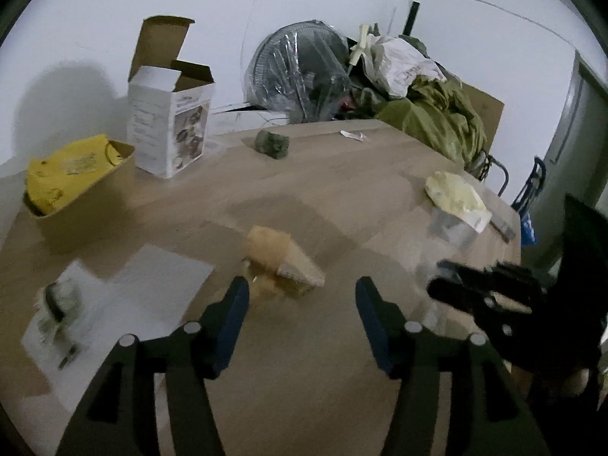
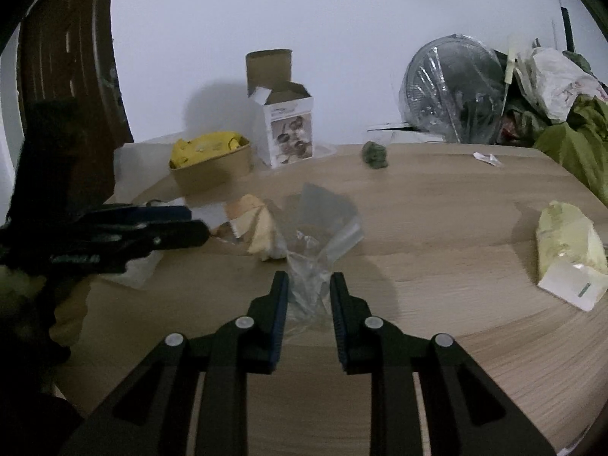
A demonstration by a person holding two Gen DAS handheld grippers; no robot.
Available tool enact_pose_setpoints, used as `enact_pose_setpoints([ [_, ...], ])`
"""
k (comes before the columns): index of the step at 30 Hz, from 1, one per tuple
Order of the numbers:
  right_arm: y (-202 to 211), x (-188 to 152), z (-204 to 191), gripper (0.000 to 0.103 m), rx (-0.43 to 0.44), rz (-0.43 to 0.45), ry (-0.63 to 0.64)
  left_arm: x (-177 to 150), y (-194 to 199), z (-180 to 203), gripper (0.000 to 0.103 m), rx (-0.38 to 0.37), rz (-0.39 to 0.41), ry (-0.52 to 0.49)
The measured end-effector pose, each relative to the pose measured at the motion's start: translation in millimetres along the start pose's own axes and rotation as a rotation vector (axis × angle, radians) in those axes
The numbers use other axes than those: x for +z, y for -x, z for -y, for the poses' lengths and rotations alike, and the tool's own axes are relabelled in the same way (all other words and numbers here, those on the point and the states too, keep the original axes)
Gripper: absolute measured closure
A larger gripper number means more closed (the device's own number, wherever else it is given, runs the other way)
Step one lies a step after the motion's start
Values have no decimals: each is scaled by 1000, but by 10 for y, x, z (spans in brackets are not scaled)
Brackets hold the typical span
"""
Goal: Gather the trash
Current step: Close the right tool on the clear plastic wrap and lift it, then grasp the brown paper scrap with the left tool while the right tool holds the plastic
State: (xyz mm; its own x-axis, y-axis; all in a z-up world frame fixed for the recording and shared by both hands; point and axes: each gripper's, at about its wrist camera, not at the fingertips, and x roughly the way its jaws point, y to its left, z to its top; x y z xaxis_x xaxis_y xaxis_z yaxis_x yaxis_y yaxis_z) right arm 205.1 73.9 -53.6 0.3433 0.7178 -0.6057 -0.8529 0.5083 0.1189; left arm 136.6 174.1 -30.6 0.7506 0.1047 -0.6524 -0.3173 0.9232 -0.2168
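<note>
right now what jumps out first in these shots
The right gripper holds a crumpled clear plastic bag between its fingers, above the wooden table. Just ahead of the open left gripper lies a tan paper wrapper. At the table's back, an opened white box stands beside a cardboard bin with yellow trash.

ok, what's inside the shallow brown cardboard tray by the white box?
The brown cardboard tray holds a crumpled yellow plastic bag that rises above its rim. Anything beneath the bag is covered, as is the tray's floor.
</note>
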Motion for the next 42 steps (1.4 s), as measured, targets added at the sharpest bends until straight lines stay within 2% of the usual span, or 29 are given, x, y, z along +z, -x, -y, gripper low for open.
enact_pose_setpoints([
  [7, 19, 56, 308, 82, -9, 20, -28, 227, -338, -34, 38, 70, -14, 48],
  [13, -30, 66, 481, 82, -14, 21, -45, 210, -606, -73, 37, 109, -70, 29],
  [18, -16, 33, 571, 82, -21, 23, -57, 195, -675, -55, 37, 134, -76, 4],
  [25, 27, -44, 596, 82, -32, 29, -75, 219, -718, -33, 37, 127, -89, -49],
  [30, 83, -74, 588, 82, -44, 33, -77, 180, -733, -17, 42, 109, -113, -61],
  [39, 199, -101, 503, 82, -68, 48, -77, 42, -631, 34, 42, 77, -128, -77],
  [41, 233, -126, 473, 82, -73, 51, -79, 18, -603, 57, 51, 71, -123, -91],
  [42, 256, -136, 462, 82, -75, 52, -79, 7, -593, 72, 62, 66, -125, -97],
])
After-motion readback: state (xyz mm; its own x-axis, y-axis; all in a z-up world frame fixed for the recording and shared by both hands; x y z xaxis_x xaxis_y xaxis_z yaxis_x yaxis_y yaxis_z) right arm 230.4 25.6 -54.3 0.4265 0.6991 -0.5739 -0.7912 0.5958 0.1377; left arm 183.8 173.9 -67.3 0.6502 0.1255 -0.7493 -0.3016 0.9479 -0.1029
